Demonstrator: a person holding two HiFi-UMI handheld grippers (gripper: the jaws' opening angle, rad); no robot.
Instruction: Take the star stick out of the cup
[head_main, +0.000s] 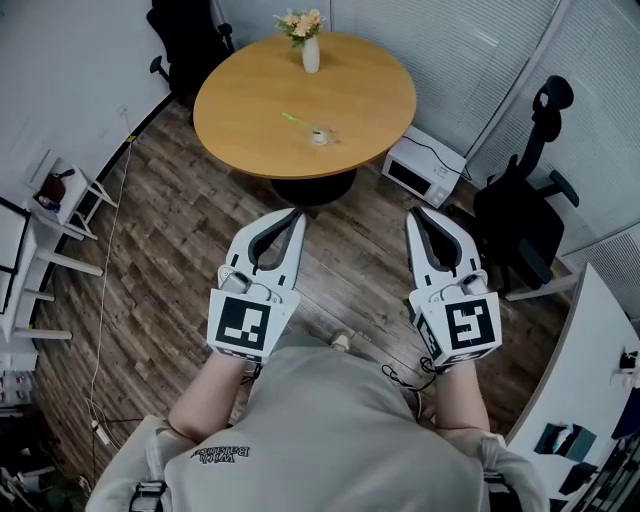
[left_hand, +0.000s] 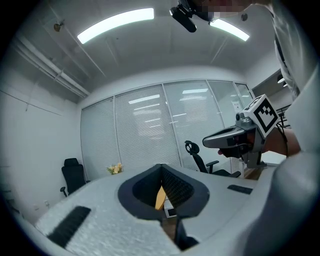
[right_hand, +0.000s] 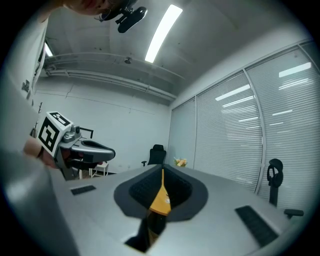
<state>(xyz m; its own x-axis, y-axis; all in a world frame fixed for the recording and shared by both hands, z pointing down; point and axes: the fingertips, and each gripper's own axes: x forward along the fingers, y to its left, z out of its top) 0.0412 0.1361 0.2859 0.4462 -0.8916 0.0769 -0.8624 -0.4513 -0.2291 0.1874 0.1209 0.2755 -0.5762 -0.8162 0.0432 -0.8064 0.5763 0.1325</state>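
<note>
Dark plank floor (head_main: 150, 270) fills the office under the person, who stands back from the round worktop (head_main: 250, 130). Both forearms are held level at the waist, side by side and pointing ahead. The left tongs (head_main: 296, 214) and right tongs (head_main: 415, 213) are each closed tip to tip with nothing between them. The task looks not yet begun. Well ahead on the worktop sits the small cup (head_main: 319, 135), with the green star stick (head_main: 294, 119) at its left; whether it is in the cup is too small to tell. Next would be stepping closer, parting one pair and reaching for the stick.
</note>
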